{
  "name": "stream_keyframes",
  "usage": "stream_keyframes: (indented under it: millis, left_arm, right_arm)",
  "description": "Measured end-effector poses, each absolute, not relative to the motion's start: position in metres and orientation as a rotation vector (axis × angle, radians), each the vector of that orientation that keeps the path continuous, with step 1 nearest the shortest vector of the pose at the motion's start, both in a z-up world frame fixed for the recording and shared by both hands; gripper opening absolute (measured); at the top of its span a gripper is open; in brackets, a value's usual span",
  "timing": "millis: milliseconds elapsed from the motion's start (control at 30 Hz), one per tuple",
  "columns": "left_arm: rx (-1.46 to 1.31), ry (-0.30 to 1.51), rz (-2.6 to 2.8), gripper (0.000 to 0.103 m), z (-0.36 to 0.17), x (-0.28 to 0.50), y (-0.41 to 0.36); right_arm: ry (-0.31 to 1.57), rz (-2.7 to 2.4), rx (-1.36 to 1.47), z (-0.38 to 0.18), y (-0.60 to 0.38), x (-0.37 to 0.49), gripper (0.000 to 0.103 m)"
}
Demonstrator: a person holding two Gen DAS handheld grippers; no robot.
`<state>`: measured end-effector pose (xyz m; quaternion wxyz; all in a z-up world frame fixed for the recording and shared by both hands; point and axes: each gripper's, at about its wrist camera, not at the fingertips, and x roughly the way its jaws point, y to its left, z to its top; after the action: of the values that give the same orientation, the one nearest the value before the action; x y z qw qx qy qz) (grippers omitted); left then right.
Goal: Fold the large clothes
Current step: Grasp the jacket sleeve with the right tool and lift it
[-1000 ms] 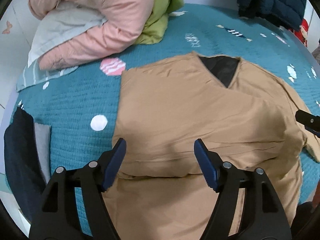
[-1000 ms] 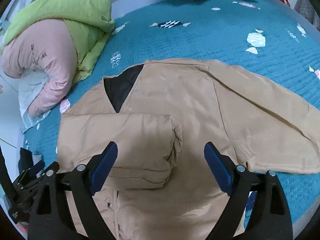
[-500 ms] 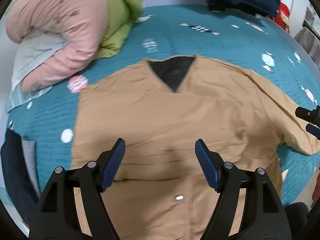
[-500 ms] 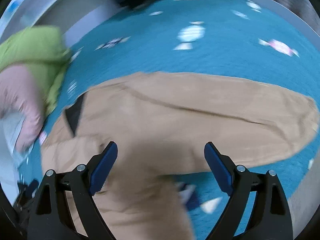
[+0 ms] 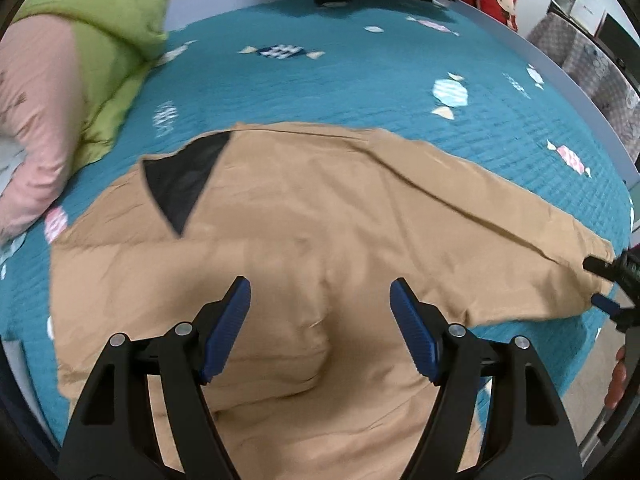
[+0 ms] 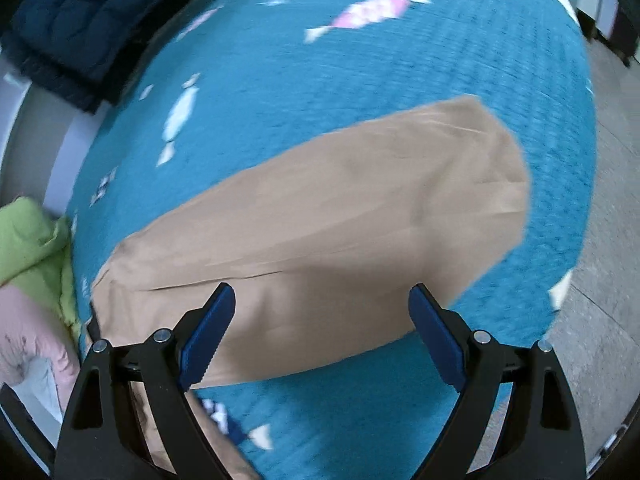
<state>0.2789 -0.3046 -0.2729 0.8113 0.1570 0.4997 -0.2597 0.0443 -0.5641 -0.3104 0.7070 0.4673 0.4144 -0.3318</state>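
Note:
A tan jacket (image 5: 304, 232) with a black lining at the V neck lies flat on the teal bed. One sleeve is folded across its chest. The other sleeve (image 6: 340, 216) stretches out to the right toward the bed's edge. My left gripper (image 5: 320, 320) is open and empty above the jacket's middle. My right gripper (image 6: 322, 328) is open and empty just above the outstretched sleeve, near its cuff end. It also shows in the left wrist view (image 5: 604, 284) at the sleeve's cuff.
The teal candy-print bedspread (image 5: 360, 76) covers the bed. A pink and green padded coat (image 5: 72, 72) is piled at the back left. A dark navy coat (image 6: 88, 20) lies at the head. The bed's edge and grey floor (image 6: 600, 320) are at the right.
Both grippers swung to the right. My right gripper moved from over the jacket's body out to the extended sleeve. The jacket has not moved.

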Motion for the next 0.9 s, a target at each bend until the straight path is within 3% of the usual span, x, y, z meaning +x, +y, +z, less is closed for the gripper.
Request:
stream_keyframes:
  millis: [167,333,500,700,733,833,900]
  left_arm:
    - [0.323,1.120,-0.594,0.071,-0.288,0.285,-0.338]
    - [0.358,1.150,-0.593,0.052,-0.306,0.284,-0.359]
    - [0.309,1.273,-0.613,0.024,-0.340,0.293,-0.363]
    - [0.353,1.265,-0.592,0.024,-0.353,0.289,-0.369]
    - [0.359,1.260,-0.590,0.024,-0.354,0.288,-0.369]
    - [0.358,1.247,-0.578,0.024,-0.356,0.288,-0.370]
    - [0.365,1.234,-0.573,0.024,-0.357,0.287,-0.369]
  right_arm:
    - [0.903,-0.740,1.079,-0.322,-0.576,0.023,0.085]
    - [0.923,-0.735,1.123,-0.335,-0.574,0.010,0.085]
    - [0.825,-0.730,1.173,-0.341,-0.575,-0.005,0.085]
    - [0.789,-0.751,1.080,-0.338,-0.587,0.007,0.081]
    - [0.783,-0.760,1.059,-0.337,-0.589,0.011,0.073]
    - [0.754,-0.687,1.016,-0.339,-0.598,0.030,0.016]
    - [0.781,-0.690,0.979,-0.338,-0.600,0.042,0.015]
